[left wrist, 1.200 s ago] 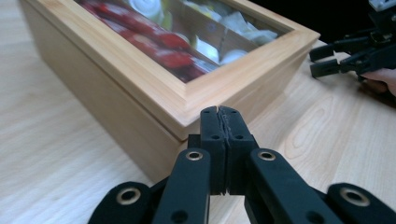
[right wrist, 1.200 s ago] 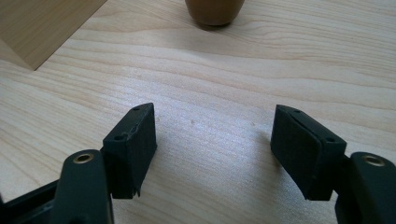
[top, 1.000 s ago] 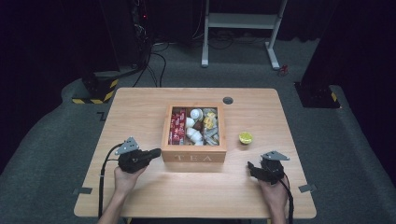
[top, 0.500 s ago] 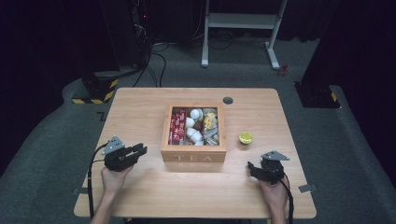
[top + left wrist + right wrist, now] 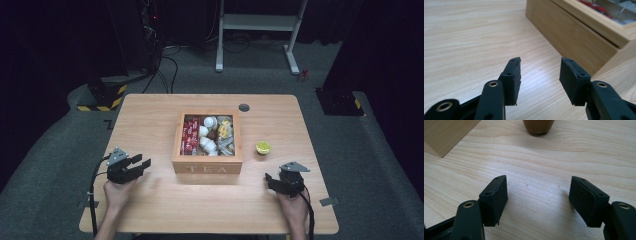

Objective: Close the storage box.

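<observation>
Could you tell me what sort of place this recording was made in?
Probably a lab or recording studio, not a home: a lone wooden table stands on grey carpet amid dark surroundings, with cables trailing over the floor, a white metal stand behind, and black-and-yellow hazard tape at the left.

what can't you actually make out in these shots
- Contents of the wooden tea box: too small in the high view to identify; in the left gripper view the top edge cuts them off.
- Small wooden cup: right gripper view's top edge crops it.
- Yellow-green item: too small to name.
</observation>
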Tool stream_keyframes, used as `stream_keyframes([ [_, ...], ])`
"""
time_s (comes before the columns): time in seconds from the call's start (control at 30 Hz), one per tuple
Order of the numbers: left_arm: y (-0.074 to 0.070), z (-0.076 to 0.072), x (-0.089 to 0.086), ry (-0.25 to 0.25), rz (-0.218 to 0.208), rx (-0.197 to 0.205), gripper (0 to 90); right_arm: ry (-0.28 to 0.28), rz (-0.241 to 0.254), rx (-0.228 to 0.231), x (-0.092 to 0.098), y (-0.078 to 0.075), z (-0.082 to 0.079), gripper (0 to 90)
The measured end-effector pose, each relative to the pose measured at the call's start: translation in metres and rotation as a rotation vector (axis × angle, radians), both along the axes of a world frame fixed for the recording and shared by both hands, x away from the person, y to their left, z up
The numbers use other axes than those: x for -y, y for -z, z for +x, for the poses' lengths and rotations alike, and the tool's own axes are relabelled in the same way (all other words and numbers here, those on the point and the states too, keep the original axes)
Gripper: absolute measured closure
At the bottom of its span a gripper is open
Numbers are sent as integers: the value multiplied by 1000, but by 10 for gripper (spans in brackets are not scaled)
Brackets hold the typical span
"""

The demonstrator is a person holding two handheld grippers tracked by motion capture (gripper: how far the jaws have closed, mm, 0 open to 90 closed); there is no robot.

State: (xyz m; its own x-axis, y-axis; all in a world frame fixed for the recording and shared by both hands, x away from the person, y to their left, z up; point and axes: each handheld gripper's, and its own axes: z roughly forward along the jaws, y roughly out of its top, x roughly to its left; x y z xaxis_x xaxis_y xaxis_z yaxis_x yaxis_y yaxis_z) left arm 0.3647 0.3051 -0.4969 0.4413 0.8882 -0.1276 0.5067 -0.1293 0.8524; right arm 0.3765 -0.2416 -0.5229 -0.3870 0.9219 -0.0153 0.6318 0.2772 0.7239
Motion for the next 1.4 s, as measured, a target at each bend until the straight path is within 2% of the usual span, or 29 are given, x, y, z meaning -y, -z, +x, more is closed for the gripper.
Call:
stream_keyframes([
  [0.4, 16, 7, 1, -29, 16, -54, 474, 0, -1, 1, 0, 0, 0, 310],
  [0.5, 20, 8, 2, -39, 36, -61, 472, 0, 0, 0, 0, 0, 0, 310],
  [0.63, 22, 8, 2, -50, 35, -61, 467, -1, -1, 1, 0, 0, 0, 311],
  [0.73, 24, 8, 2, -62, 30, -81, 458, 0, -1, 1, 0, 0, 0, 310],
  [0.8, 25, 8, 3, -66, 54, -83, 452, 0, -2, 1, 0, 0, 0, 310],
  [0.9, 25, 8, 3, -79, 57, -83, 450, 0, -1, 1, 0, 0, 0, 310],
  [1.13, 27, 9, 4, -96, 92, -97, 439, 0, -1, 1, 0, 0, 0, 310],
  [1.4, 30, 10, 5, -107, 104, -114, 426, 0, -1, 1, 0, 0, 0, 310],
])
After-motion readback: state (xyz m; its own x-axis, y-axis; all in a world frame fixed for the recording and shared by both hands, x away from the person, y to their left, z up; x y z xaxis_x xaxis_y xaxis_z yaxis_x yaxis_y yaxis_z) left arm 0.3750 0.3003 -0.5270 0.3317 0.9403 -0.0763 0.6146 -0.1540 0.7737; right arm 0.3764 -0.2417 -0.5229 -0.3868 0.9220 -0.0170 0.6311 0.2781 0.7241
